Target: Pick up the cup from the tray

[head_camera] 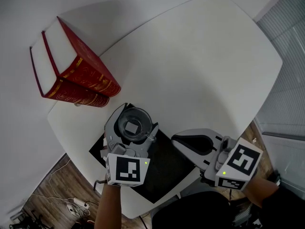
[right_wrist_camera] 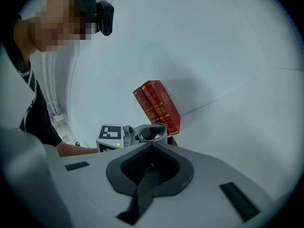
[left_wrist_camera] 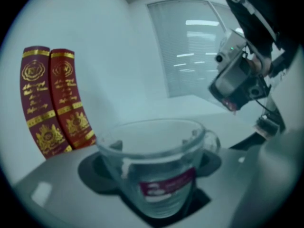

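Note:
A clear glass cup with a label on its side stands on the black tray at the table's near edge. My left gripper reaches around it from the near side, jaws wide, one on each side of the cup. In the left gripper view the cup fills the space between the dark pads, handle to the right; I see no firm press on the glass. My right gripper hovers to the right of the tray, jaws closed together and empty. From there the cup shows beyond the jaw tips.
Two red books with gold print stand against the wall at the table's far left. The white table stretches away behind the tray. Cables lie on the wooden floor below the near edge. Window blinds run along the right.

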A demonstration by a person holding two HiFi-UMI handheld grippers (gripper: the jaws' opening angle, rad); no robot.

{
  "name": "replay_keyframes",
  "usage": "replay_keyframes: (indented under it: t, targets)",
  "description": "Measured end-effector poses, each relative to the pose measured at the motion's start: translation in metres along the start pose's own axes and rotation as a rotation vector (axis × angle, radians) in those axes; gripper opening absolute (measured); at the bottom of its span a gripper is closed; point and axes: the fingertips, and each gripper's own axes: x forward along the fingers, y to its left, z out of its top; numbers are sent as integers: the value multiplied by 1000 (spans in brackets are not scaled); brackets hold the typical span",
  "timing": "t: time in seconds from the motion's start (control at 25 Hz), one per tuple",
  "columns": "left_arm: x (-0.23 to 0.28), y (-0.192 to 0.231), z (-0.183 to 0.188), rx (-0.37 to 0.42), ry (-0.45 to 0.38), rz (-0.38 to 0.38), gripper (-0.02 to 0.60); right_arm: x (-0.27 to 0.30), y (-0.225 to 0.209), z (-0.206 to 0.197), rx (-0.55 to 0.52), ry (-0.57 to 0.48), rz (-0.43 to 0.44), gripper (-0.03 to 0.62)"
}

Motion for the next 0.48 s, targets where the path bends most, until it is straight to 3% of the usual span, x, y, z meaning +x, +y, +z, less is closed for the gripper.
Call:
replay_keyframes:
  t: [0.48]
  targets:
    - [7,6,7,-44,-77,8,422,2,2,6,-20,-8,-3,14]
